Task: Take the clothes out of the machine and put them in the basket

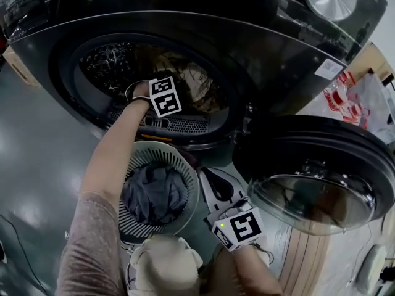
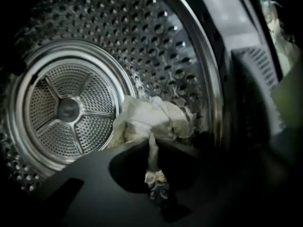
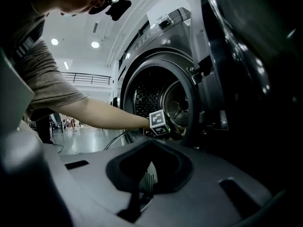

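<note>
The washing machine's steel drum (image 2: 71, 108) fills the left gripper view. A crumpled white cloth (image 2: 151, 119) lies at its bottom right. My left gripper (image 2: 152, 150) is inside the drum and shut on a pulled-out strip of that cloth. In the head view only its marker cube (image 1: 165, 96) shows, at the machine's opening, with brownish laundry (image 1: 200, 85) behind it. A white ribbed basket (image 1: 139, 156) stands below the opening with grey clothes (image 1: 154, 193) in it. My right gripper (image 1: 210, 184) hovers by the basket's right rim, shut and holding nothing; the same right gripper (image 3: 139, 193) points at the opening.
The round glass door (image 1: 315, 171) hangs open to the right of the basket. A red and white plastic bag (image 1: 358, 97) lies at the far right. A person's knee (image 1: 163, 264) is just below the basket. Grey floor spreads to the left.
</note>
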`<action>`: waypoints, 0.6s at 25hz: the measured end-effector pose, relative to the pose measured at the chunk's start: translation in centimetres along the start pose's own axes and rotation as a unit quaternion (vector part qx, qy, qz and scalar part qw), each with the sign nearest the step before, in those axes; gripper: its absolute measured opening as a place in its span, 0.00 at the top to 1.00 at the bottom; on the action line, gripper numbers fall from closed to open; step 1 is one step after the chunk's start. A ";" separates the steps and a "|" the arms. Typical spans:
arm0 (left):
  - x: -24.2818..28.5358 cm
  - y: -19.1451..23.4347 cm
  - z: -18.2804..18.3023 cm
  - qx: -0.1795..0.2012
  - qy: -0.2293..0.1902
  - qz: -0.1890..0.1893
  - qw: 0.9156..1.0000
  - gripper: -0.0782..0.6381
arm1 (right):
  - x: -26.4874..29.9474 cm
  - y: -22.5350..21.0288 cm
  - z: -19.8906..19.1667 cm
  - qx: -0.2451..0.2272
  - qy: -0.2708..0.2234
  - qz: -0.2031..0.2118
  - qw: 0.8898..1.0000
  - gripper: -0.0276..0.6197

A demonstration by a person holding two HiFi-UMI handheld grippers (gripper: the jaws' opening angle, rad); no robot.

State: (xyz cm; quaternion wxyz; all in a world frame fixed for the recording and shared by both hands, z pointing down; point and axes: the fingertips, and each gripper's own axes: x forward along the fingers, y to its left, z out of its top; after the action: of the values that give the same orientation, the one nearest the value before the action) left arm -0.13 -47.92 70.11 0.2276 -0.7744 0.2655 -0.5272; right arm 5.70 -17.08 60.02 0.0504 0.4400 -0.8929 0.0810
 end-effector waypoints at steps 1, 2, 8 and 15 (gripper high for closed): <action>-0.9 0.0 0.1 -0.003 -0.004 0.004 1.000 0.84 | 0.0 -0.1 0.0 0.001 -0.001 -0.002 1.000 0.96; -1.8 -0.1 0.2 -0.003 -0.008 0.007 1.000 0.84 | 0.0 -0.3 -0.1 0.003 -0.003 -0.003 1.000 0.96; -8.2 -2.4 0.4 -0.062 -0.056 0.013 0.996 0.84 | -0.5 -0.9 -0.7 0.025 -0.009 0.005 1.000 0.96; -19.4 -5.7 1.5 -0.193 -0.119 -0.013 0.974 0.85 | -0.9 -1.0 -0.8 0.039 -0.017 0.020 0.999 0.96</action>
State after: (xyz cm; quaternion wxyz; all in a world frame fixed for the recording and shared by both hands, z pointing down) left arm -3.62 -30.84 59.67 0.0972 -0.8642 0.3230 -0.3734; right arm 7.05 -16.78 60.73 0.0166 0.4253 -0.8983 0.1088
